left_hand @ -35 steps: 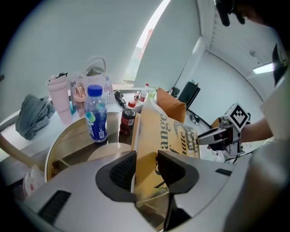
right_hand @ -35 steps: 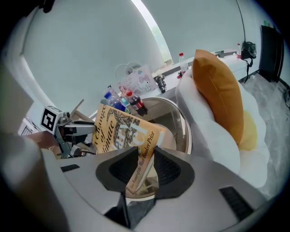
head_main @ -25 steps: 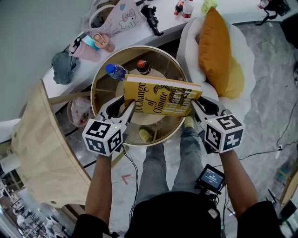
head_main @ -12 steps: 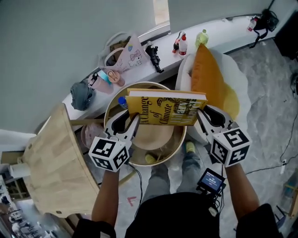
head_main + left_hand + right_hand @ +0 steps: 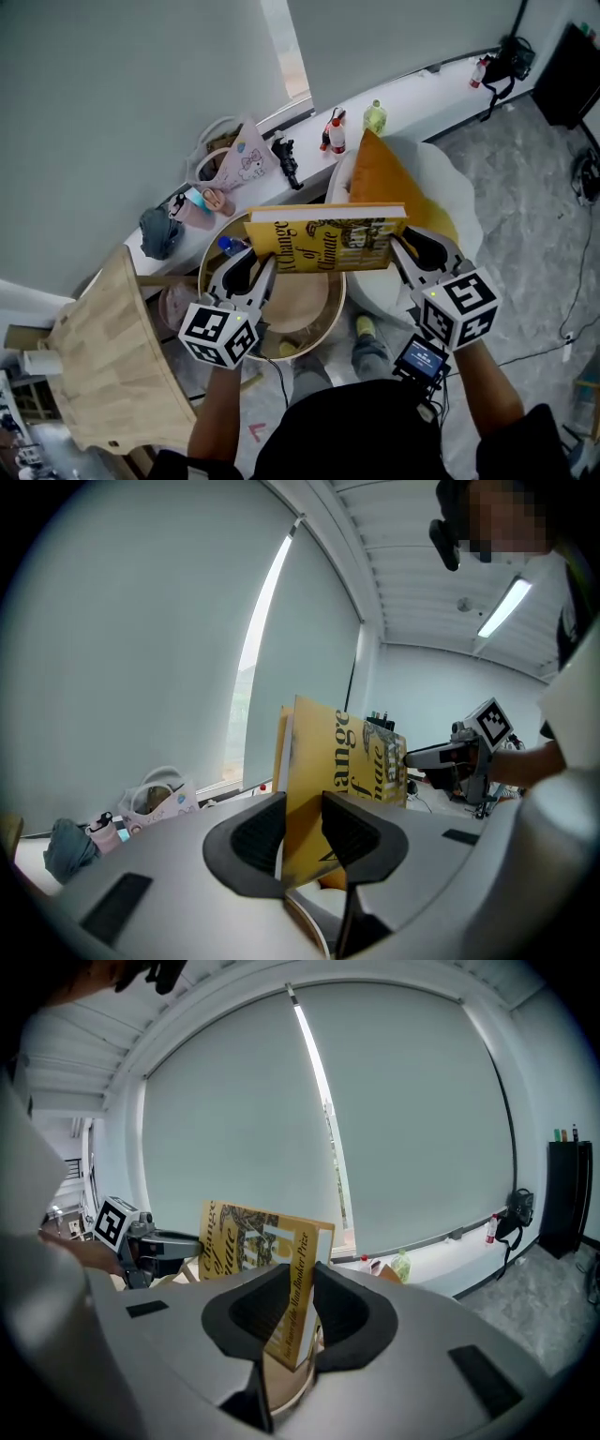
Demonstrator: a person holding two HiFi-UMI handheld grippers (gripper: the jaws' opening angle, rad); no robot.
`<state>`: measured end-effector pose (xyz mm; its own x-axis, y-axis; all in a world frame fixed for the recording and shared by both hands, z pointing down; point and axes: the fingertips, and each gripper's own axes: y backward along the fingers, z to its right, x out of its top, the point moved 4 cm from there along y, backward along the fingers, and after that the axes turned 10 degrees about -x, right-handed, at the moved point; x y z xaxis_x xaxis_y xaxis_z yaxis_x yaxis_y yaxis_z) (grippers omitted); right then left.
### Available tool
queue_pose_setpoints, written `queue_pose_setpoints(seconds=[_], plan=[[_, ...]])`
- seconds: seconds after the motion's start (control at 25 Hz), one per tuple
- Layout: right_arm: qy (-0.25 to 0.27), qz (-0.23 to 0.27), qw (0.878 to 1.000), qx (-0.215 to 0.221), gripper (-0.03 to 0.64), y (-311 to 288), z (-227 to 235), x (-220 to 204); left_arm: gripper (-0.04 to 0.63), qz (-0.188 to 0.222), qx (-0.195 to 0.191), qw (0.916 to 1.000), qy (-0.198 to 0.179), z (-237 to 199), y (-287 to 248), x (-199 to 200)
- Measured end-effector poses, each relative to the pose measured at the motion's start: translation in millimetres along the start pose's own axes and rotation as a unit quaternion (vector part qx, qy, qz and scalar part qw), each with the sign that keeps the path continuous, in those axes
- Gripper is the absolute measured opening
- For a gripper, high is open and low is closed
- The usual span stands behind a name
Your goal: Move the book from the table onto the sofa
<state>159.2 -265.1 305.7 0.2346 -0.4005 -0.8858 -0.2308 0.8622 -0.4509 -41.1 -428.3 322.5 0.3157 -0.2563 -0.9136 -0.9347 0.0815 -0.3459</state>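
Book [image 5: 323,242] was airborne above the round desk [image 5: 309,300], sofa [image 5: 445,178] just right! Left fingers [image 5: 251,836] clamped its left end, right fingers [image 5: 342,1314] its right (both narrowly parted). Stiff, probably hefty: gripping both ends looked wise.

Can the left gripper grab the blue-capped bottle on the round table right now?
Probably not. The left gripper is shut on the yellow book, held together with the right gripper. The blue-capped bottle sits in the open, but those jaws are full.
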Motion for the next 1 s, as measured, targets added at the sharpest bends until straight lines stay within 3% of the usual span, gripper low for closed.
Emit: queue_pose_setpoints(seconds=[0.56, 0.8, 1.0], plan=[[-0.046, 0.031, 0.995, -0.087, 0.086, 86.4, 128.0, -3.9, 0.129, -0.01, -0.087, 0.9948, -0.051, 102.0, -114.6, 50.9], [-0.073, 0.039, 0.987, -0.14, 0.086, 115.1, 155.5, -11.0, 0.129, -0.018, -0.136, 0.9882, -0.068, 130.1, -147.6, 61.5], [-0.083, 0.035, 0.978, -0.189, 0.086, 122.9, 156.7, -10.6, 0.129, -0.019, -0.185, 0.9793, -0.079, 127.5, -169.7, 69.6]])
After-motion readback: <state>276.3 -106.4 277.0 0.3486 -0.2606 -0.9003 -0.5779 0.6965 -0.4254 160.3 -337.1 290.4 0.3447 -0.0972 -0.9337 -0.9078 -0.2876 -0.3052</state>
